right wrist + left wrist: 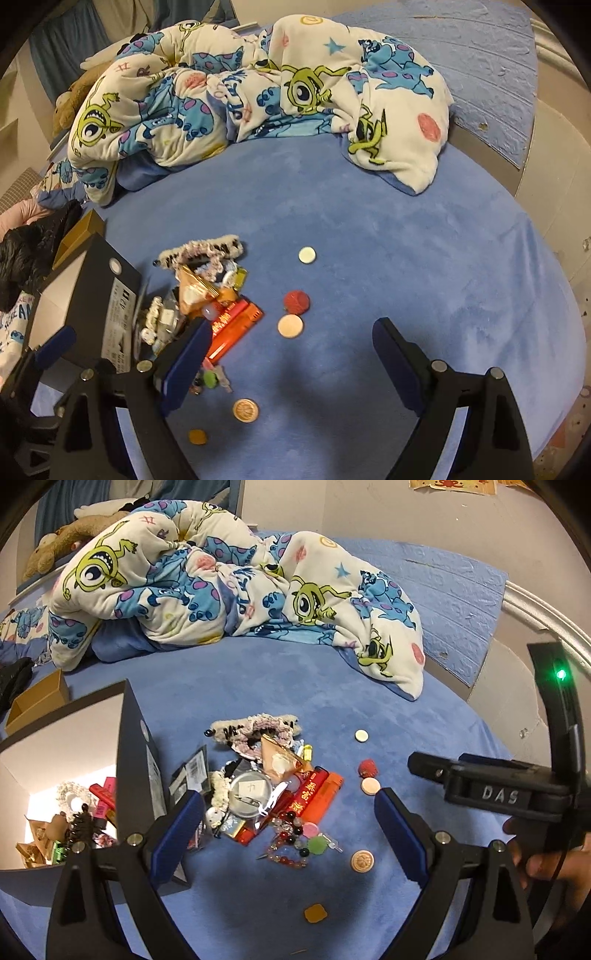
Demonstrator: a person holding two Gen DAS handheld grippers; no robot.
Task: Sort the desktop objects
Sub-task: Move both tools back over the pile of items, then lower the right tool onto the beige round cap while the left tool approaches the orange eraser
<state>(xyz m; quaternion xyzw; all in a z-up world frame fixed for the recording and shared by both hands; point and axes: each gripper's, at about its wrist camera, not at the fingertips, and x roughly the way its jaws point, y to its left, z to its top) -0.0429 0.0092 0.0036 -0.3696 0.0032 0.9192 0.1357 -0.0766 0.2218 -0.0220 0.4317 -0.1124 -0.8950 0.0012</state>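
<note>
A heap of small objects lies on the blue bed cover: orange and red lighters (314,797) (236,325), a round tin (251,794), a bead bracelet (290,836) and a knitted scrunchie (255,725) (201,251). Loose round pieces lie to its right: white (361,735) (307,255), red (368,768) (296,302), pink (370,786) (290,326) and bronze (362,861) (245,410). My left gripper (288,812) is open above the heap, empty. My right gripper (291,347) is open, empty, above the loose pieces. It also shows in the left wrist view (480,782).
An open dark box (136,753) (99,291) with sorted items inside stands left of the heap. A small cardboard box (37,701) lies behind it. A cartoon-print quilt (221,583) (258,85) is bunched at the back. An orange piece (316,912) (197,436) lies near me.
</note>
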